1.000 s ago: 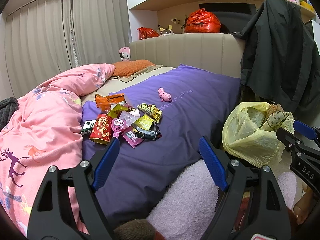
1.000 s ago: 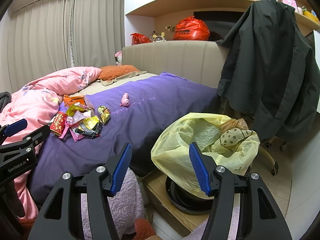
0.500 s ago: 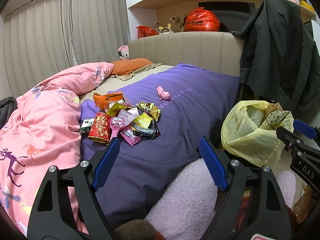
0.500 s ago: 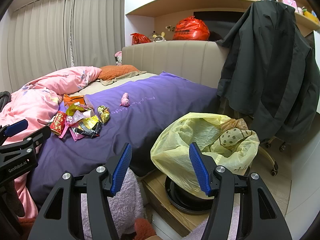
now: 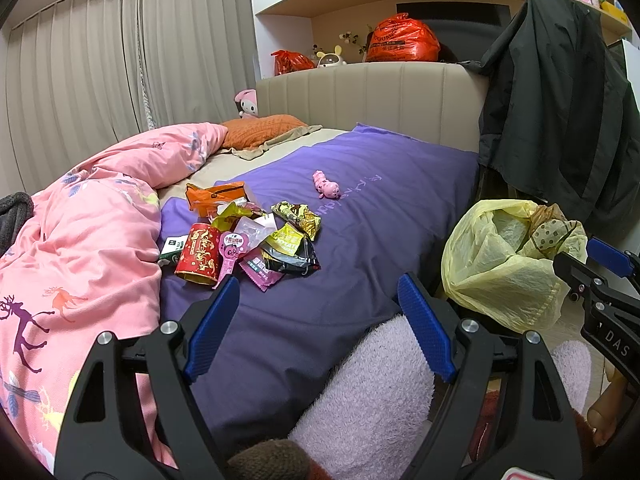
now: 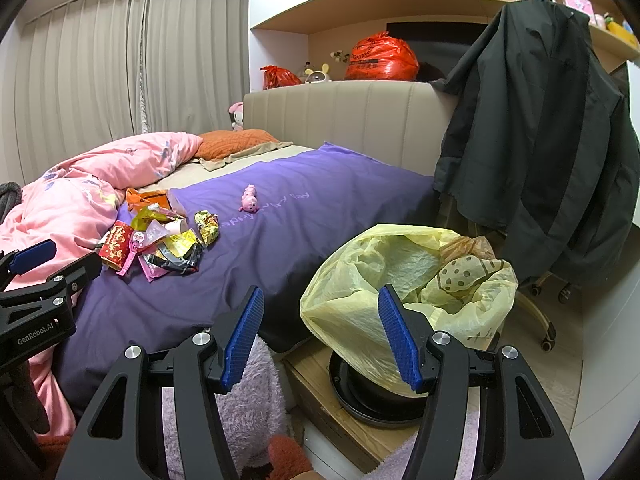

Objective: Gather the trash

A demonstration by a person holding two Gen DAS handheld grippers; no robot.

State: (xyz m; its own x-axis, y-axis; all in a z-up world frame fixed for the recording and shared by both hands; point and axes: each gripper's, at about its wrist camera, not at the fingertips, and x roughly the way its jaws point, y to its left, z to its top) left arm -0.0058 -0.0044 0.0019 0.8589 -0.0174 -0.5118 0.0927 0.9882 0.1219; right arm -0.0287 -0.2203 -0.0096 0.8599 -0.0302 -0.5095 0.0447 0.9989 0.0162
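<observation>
Purple bedspread (image 5: pixel 360 208) spread flat across the bed, a small pink caterpillar toy (image 5: pixel 326 186) lying on it alone. Rumpled pink duvet with deer prints (image 5: pixel 80 248) heaped along the left side. Orange pillow (image 5: pixel 262 130) at the head, against a beige ribbed padded headboard (image 5: pixel 380 100), with a pink-hooded plush doll (image 5: pixel 247 102) just behind. Two red plastic bags (image 5: pixel 402 40) and a white rabbit-eared gadget (image 5: pixel 331 57) up on the ledge behind the headboard. Dark jacket (image 6: pixel 540 152) draped over a castor chair. Pale pleated curtains (image 6: pixel 120 60) closed at the back.
</observation>
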